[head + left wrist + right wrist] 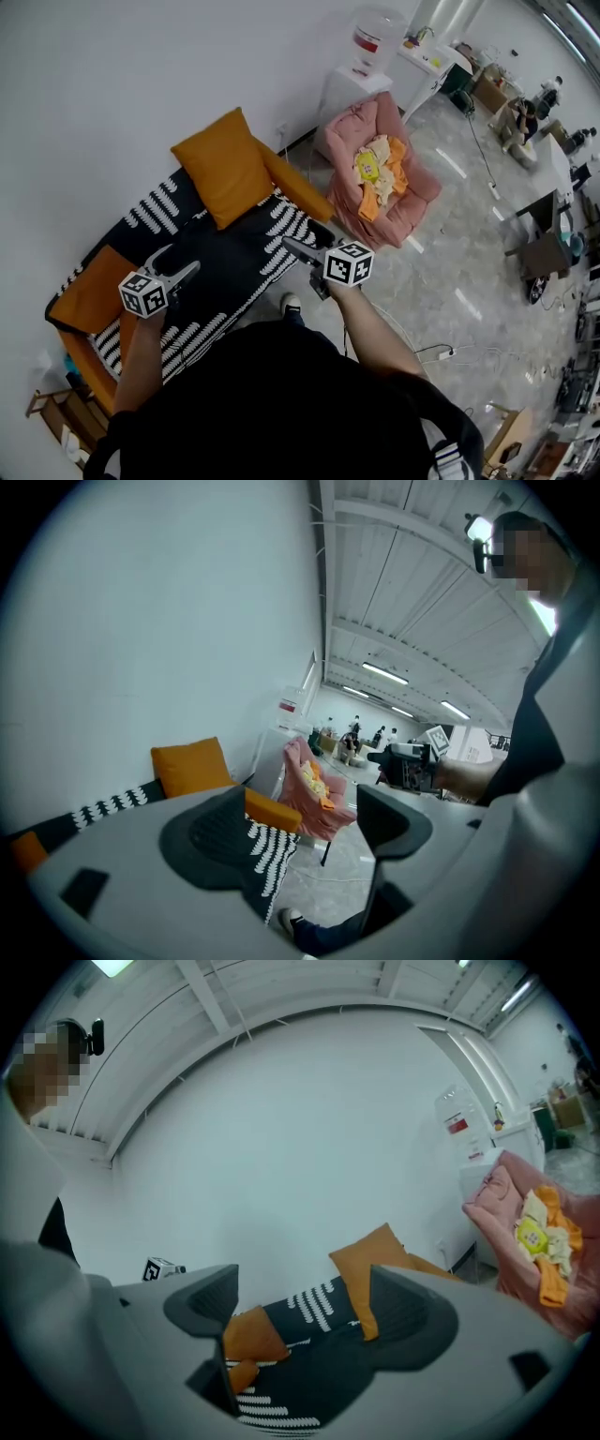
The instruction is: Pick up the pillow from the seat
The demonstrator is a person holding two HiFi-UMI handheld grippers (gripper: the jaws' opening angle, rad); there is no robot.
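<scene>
An orange pillow leans upright against the wall at the back of a black-and-white patterned sofa with orange arms. My left gripper hovers over the seat's left part, short of the pillow, open and empty. My right gripper hangs over the seat's right front edge, also open and empty. In the left gripper view the pillow lies ahead to the left of the open jaws, and the right gripper shows beyond. In the right gripper view the pillow shows between the open jaws.
A pink armchair holding yellow and orange cloths stands right of the sofa. Behind it a water dispenser sits on a white cabinet. A small wooden side table is at the sofa's left end. Cables lie on the floor.
</scene>
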